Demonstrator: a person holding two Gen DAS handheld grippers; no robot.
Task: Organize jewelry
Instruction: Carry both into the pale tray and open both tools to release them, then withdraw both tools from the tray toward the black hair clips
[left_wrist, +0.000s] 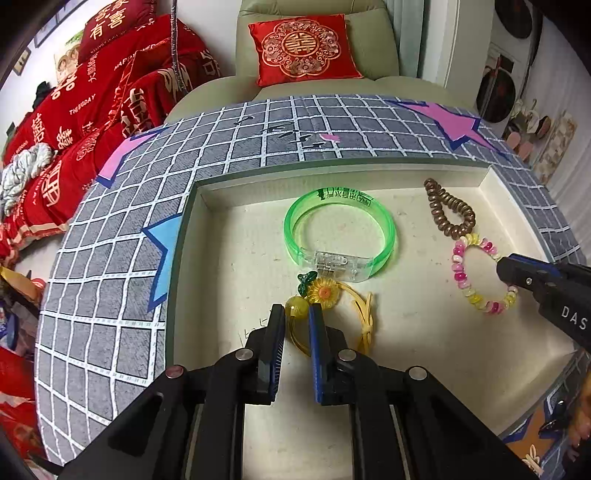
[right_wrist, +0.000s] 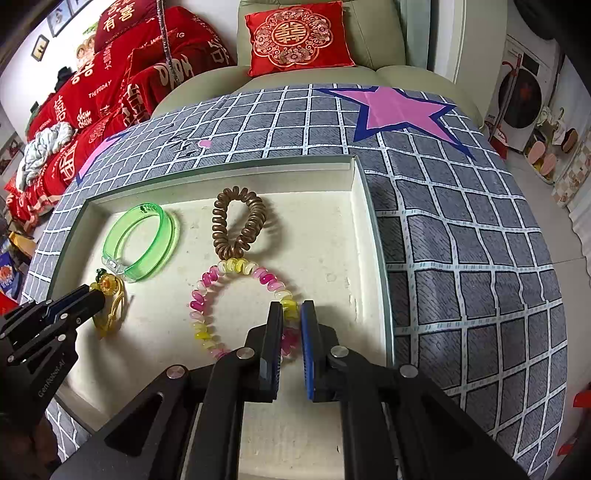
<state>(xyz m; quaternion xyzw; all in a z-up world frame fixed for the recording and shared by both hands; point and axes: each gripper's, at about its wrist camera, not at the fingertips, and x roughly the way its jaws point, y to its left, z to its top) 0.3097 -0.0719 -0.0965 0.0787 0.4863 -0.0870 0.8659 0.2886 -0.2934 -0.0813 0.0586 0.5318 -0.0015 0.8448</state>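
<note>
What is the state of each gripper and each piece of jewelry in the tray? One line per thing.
Left gripper: shut on the yellow sunflower bracelet.
Right gripper: shut on the pink and yellow bead bracelet.
Green bangle: lying flat, free.
Bronze spiral hair tie: lying flat, its end meeting the bead bracelet.
Tray: open, no lid.

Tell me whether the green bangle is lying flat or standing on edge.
Lying flat: the green bangle rests on its side on the tray floor, its whole ring showing.

Black grippers (left_wrist: 297, 314), blue pads, silver screws.
</note>
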